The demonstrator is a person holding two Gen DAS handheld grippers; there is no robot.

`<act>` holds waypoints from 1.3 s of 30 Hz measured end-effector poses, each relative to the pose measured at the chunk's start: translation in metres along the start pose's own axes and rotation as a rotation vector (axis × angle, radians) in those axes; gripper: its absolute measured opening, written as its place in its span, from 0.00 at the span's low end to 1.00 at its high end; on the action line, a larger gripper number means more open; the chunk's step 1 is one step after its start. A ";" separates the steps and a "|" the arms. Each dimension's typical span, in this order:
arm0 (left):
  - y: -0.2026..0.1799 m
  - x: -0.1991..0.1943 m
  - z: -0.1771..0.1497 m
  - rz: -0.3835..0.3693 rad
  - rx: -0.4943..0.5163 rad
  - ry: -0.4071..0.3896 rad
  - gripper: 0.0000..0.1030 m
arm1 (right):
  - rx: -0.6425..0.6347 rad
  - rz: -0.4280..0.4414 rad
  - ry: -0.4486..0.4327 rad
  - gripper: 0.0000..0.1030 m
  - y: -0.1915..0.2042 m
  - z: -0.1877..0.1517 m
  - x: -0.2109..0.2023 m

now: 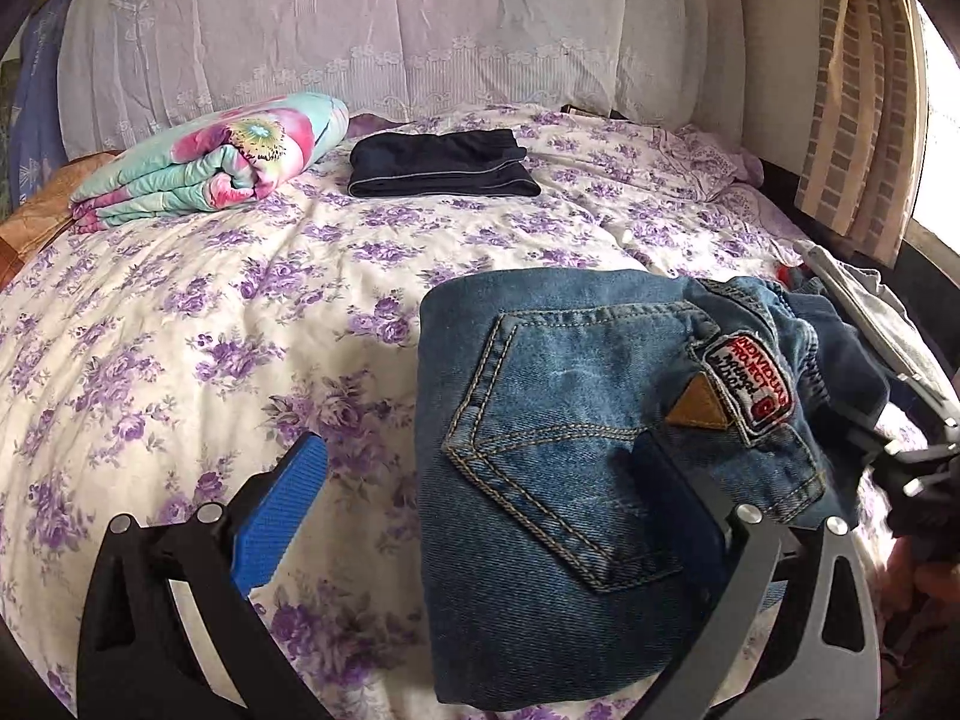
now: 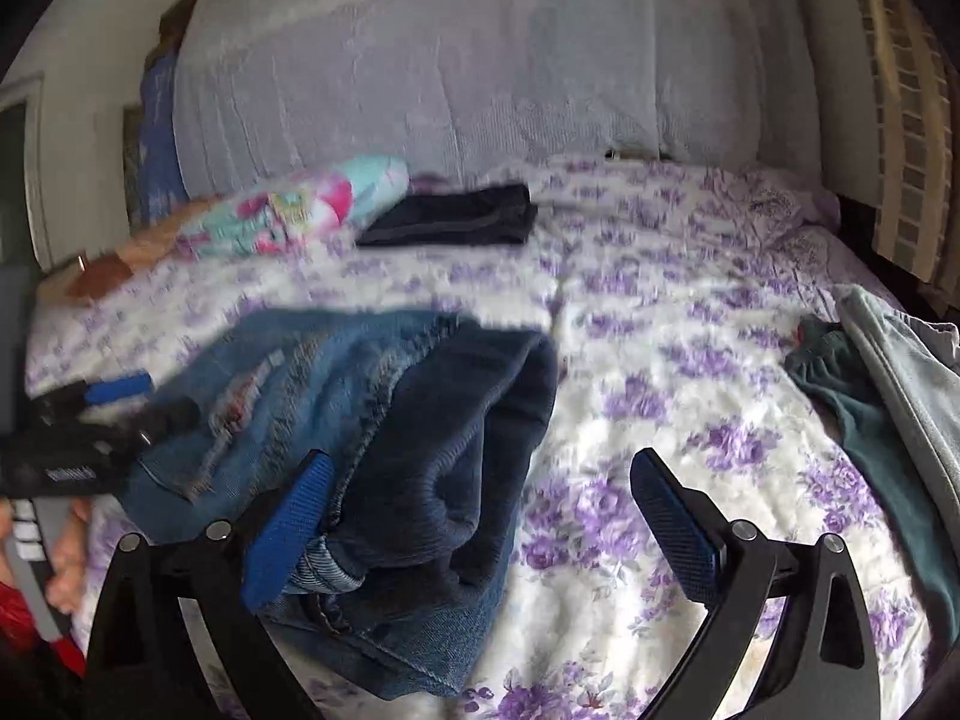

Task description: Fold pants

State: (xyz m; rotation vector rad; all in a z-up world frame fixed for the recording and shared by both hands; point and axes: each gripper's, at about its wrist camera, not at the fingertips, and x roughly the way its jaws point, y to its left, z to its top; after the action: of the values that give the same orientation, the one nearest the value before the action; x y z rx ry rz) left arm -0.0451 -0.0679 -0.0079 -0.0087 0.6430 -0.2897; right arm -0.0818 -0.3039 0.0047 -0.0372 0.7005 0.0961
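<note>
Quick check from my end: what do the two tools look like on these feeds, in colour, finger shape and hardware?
Both tools match. The left tool has black angular linkage arms with round silver pivot bolts and flat, ribbed blue pads. The right tool has the same black arms, silver bolts and textured blue pads. No cables or sleeves show clearly.

The right wrist view is motion-blurred: the jeans [image 2: 336,420] smear at centre left, and clothes [image 2: 888,420] run off the right edge.
</note>
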 end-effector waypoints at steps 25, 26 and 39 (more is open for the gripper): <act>0.008 0.003 -0.008 -0.064 -0.071 0.039 0.96 | 0.261 0.327 0.083 0.97 -0.035 -0.015 0.006; 0.012 0.006 -0.009 -0.098 -0.097 0.056 0.96 | 0.311 0.377 0.112 0.97 -0.041 -0.018 0.012; 0.039 0.035 -0.013 -0.514 -0.260 0.237 0.95 | 0.533 0.542 0.190 0.97 -0.060 -0.008 0.034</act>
State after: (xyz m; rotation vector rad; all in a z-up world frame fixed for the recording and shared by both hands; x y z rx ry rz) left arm -0.0159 -0.0387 -0.0424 -0.3986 0.9077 -0.7081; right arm -0.0550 -0.3612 -0.0233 0.6649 0.8933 0.4255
